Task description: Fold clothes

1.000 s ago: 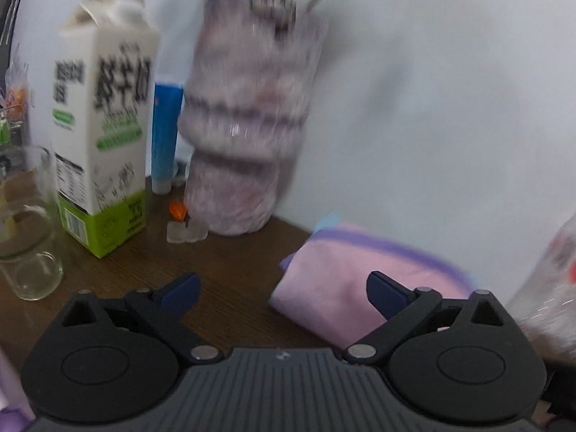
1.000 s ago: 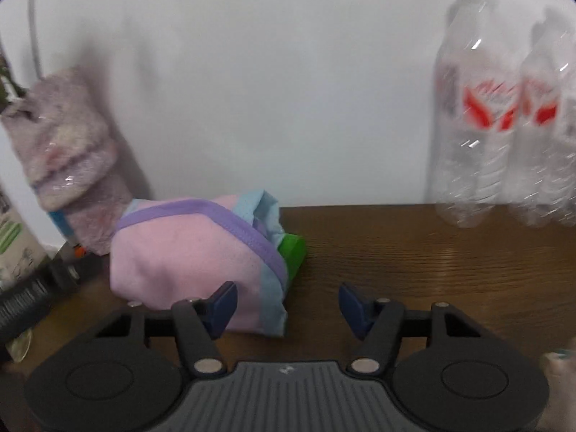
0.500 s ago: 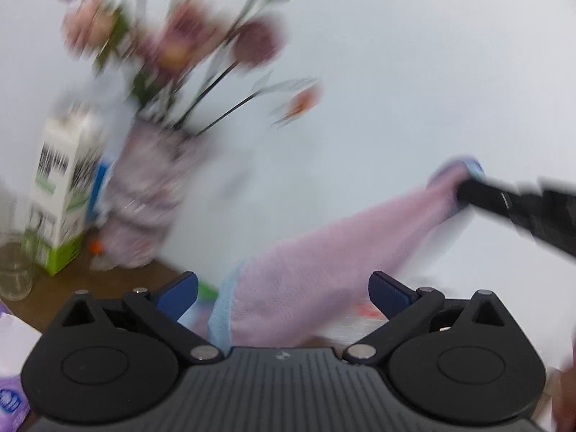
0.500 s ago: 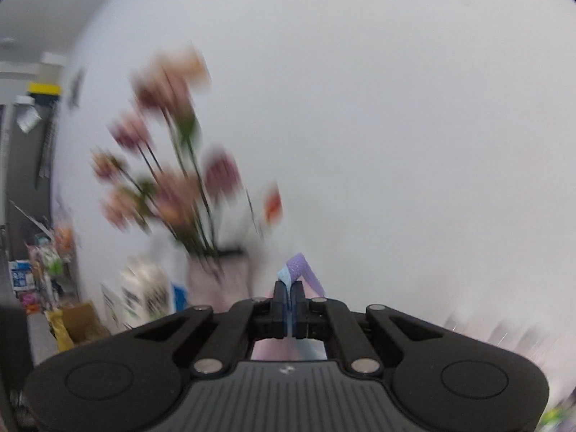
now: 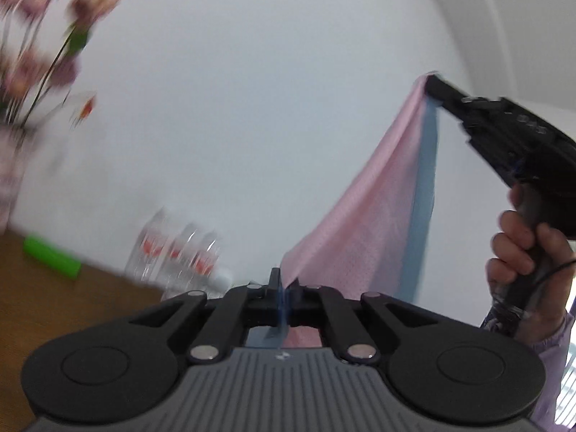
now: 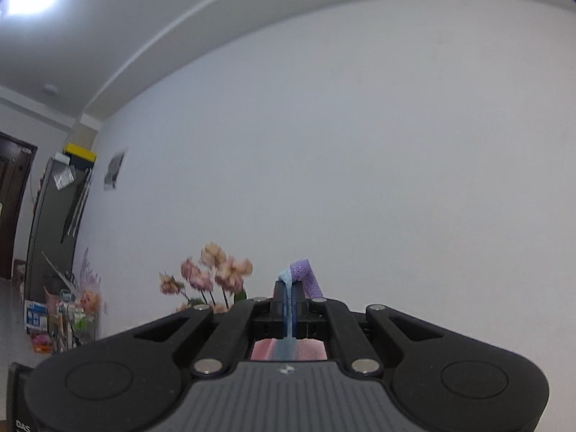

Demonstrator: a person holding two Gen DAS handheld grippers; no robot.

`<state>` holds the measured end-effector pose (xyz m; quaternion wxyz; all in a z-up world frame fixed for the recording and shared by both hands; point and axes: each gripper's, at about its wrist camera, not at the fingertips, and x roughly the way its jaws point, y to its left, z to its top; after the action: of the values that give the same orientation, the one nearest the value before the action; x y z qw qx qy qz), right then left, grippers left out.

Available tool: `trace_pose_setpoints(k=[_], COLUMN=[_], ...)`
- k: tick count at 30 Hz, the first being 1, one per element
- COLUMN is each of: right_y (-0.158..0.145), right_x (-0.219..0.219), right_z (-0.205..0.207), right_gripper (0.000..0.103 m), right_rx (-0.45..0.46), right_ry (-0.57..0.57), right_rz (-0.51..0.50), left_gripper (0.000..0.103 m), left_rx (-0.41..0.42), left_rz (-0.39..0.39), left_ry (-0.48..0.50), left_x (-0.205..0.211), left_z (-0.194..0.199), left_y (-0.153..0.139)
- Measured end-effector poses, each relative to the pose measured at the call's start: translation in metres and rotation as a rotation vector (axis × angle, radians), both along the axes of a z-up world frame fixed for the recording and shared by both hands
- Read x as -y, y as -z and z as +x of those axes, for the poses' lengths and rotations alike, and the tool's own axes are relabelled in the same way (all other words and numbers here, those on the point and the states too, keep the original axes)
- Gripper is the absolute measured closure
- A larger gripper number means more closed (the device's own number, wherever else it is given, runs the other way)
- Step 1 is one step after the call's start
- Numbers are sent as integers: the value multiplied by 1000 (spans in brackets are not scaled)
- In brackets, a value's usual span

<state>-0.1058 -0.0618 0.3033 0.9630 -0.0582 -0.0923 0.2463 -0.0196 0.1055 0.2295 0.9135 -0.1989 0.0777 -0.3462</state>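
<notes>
A pink garment (image 5: pixel 363 223) with a light blue edge hangs in the air, stretched between both grippers. My left gripper (image 5: pixel 282 289) is shut on its lower corner. In the left wrist view the right gripper (image 5: pixel 430 84) pinches the upper corner, high at the right, held by a hand (image 5: pixel 525 248). The right wrist view shows my right gripper (image 6: pixel 289 297) shut on the blue edge (image 6: pixel 288 309), with a purple band (image 6: pixel 307 277) sticking up past the fingertips. It points at a bare white wall.
Below at the left lies a brown wooden table (image 5: pixel 46 309) with a green object (image 5: pixel 52 256) and clear plastic bottles (image 5: pixel 180 252) against the wall. A vase of pink flowers (image 5: pixel 32 54) stands at the far left. The same flowers (image 6: pixel 212 277) show in the right wrist view.
Both grippers have risen from the table. The right one shut on the folded garment and lifted it, unfolding it. The left gripper, open half a second ago, has shut on a lower corner.
</notes>
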Motion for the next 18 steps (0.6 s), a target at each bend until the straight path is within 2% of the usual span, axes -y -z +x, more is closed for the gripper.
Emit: trace_pose_setpoints(k=[2, 4, 7, 9, 10, 11, 12, 13, 15, 16, 17, 18], right_y=[-10, -17, -13, -3, 8, 21, 39, 60, 108, 128, 150, 170], right_x=[12, 19, 25, 28, 34, 41, 53, 64, 91, 97, 101, 99], right_z=[-13, -7, 30, 73, 101, 132, 159, 181, 187, 175, 159, 140], right_gripper=[102, 102, 102, 101, 101, 98, 89, 85, 83, 80, 76, 69], right_rx=[31, 34, -18, -60, -102, -155, -219, -292, -403, -434, -462, -500], right_ry=[23, 61, 128, 236, 304, 379, 451, 538, 641, 614, 562, 484], right_rz=[12, 17, -5, -36, -64, -102, -146, -198, -254, -254, -250, -241], left_gripper=[101, 101, 100, 91, 69, 56, 56, 56, 46, 34, 31, 31], left_rx=[79, 123, 146, 131, 77, 3, -72, -118, -123, -127, -151, -191], left_rz=[54, 102, 172, 257, 335, 409, 470, 520, 560, 563, 557, 542], left_ry=[-74, -149, -223, -258, -265, -287, -321, -339, -341, -335, -326, -316], left_x=[13, 28, 47, 58, 63, 64, 61, 56, 35, 23, 9, -3], left_z=[-17, -15, 15, 53, 76, 92, 100, 102, 83, 70, 57, 47], left_y=[-18, -35, -51, -44, -32, -15, 3, 23, 63, 83, 104, 124])
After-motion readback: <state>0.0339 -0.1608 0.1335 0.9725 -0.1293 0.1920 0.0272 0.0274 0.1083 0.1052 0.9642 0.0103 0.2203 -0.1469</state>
